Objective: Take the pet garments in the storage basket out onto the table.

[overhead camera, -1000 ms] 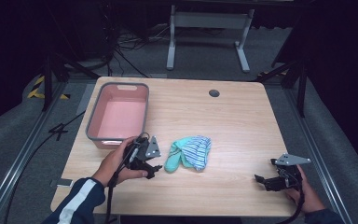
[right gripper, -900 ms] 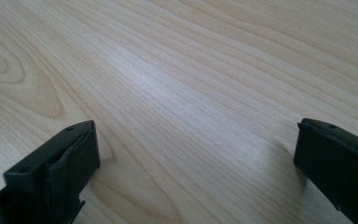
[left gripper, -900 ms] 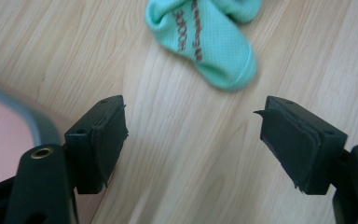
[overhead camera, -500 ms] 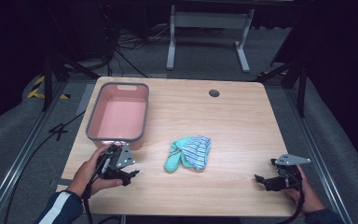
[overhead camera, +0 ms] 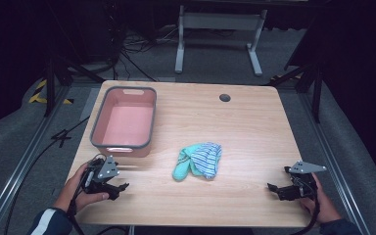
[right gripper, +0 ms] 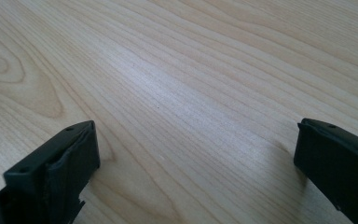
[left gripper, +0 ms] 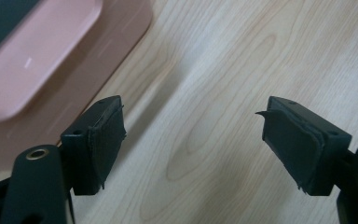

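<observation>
Two tongs low at the near edge of the bench [overhead camera: 254, 122], one at each corner: left tongs [overhead camera: 118, 188] just in front of the pink basin [overhead camera: 123, 147], right tongs [overhead camera: 273, 188] well off to the far side. Both sets apart and empty, as seen in the gripper views, with bare wood grain between the black pads [left gripper: 103, 140] of the left and likewise between those of the right [right gripper: 77, 158]. Small heap of cloth [overhead camera: 199, 160], teal and blue-striped, possibly a pair of socks bundled together, lying mid-bench between the two tongs, nearer the left, touching neither, and apart from the basin. Basin looking empty, its corner visible in the left gripper view [left gripper: 37, 56]. Judging by this layout: a resting stance, no grasp in hand, cloth likely bound for the basin. Next move calls for bringing the left tongs right and forward over the bundle, lowering with pads wide, pinching a thick fold so both pieces rise together, then lifting clear of the basin rim. Soft cloth, so risk of catching one layer alone.
</observation>
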### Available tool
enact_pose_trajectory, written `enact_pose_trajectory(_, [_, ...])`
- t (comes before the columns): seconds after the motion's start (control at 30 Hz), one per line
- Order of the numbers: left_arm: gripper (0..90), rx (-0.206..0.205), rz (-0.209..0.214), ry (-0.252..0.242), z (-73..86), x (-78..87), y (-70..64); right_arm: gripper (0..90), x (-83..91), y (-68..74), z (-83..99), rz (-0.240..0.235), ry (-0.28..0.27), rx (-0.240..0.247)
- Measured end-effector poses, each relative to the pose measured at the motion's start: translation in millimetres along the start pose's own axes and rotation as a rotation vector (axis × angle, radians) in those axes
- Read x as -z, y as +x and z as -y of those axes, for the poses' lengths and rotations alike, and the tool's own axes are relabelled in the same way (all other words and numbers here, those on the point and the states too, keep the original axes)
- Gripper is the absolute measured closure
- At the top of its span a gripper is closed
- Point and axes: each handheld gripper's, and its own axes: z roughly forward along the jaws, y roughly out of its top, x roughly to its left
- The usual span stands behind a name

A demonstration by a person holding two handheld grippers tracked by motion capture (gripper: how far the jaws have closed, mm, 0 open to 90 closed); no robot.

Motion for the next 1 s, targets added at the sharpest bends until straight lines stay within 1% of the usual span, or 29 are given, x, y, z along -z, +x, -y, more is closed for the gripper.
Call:
enact_pose_trajectory(0.13, [20.8,0.038,0.011,0.002,13.6,-3.4,4.8,0.5,0.0,0.0,0.0,0.000,0.000,0.000])
enact_pose_trajectory(0.17, [21.3,0.038,0.011,0.002,13.6,-3.4,4.8,0.5,0.0,0.0,0.0,0.000,0.000,0.000])
enact_pose_trajectory(0.2, [22.4,0.053,0.009,0.006,17.1,-4.6,5.0,0.4,0.0,0.0,0.0,0.000,0.000,0.000])
enact_pose_trajectory(0.27, [21.5,0.071,0.015,0.000,22.6,-6.0,5.1,0.4,0.0,0.0,0.0,0.000,0.000,0.000])
enact_pose_trajectory(0.3, [21.4,0.098,0.034,-0.010,29.0,-7.2,5.4,0.5,0.0,0.0,0.0,0.000,0.000,0.000])
enact_pose_trajectory(0.33, [21.3,0.098,0.034,-0.010,29.0,-7.2,5.4,0.5,0.0,0.0,0.0,0.000,0.000,0.000])
enact_pose_trajectory(0.37, [20.9,0.119,0.039,-0.023,32.3,-8.7,4.9,0.4,0.0,0.0,0.0,0.000,0.000,0.000])
enact_pose_trajectory(0.4, [20.6,0.153,0.040,-0.032,38.4,-10.6,6.2,0.5,0.0,0.0,0.0,0.000,0.000,0.000])
enact_pose_trajectory(0.43, [19.6,0.153,0.040,-0.032,38.4,-10.6,6.2,0.5,0.0,0.0,0.0,0.000,0.000,0.000])
enact_pose_trajectory(0.47, [18.6,0.211,0.049,-0.061,43.4,-13.2,7.7,0.4,0.0,0.0,0.0,0.000,0.000,0.000])
enact_pose_trajectory(0.5, [17.0,0.211,0.049,-0.061,43.4,-13.2,7.7,0.4,0.0,0.0,0.0,0.000,0.000,0.000])
enact_pose_trajectory(0.53, [17.0,0.232,0.041,-0.081,45.6,-14.4,7.7,0.5,0.0,0.0,0.0,0.000,0.000,0.000])
enact_pose_trajectory(0.57, [15.4,0.253,0.034,-0.124,49.7,-17.0,6.9,0.4,0.0,0.0,0.0,0.000,0.000,0.001])
enact_pose_trajectory(0.67, [14.7,0.258,0.020,-0.123,50.3,-16.4,6.4,0.4,-0.1,-0.1,-0.1,-0.002,0.000,0.000])
enact_pose_trajectory(1.0, [14.5,0.257,0.020,-0.123,50.2,-16.6,6.4,0.4,-0.5,-0.3,-0.4,-0.004,-0.001,0.002])
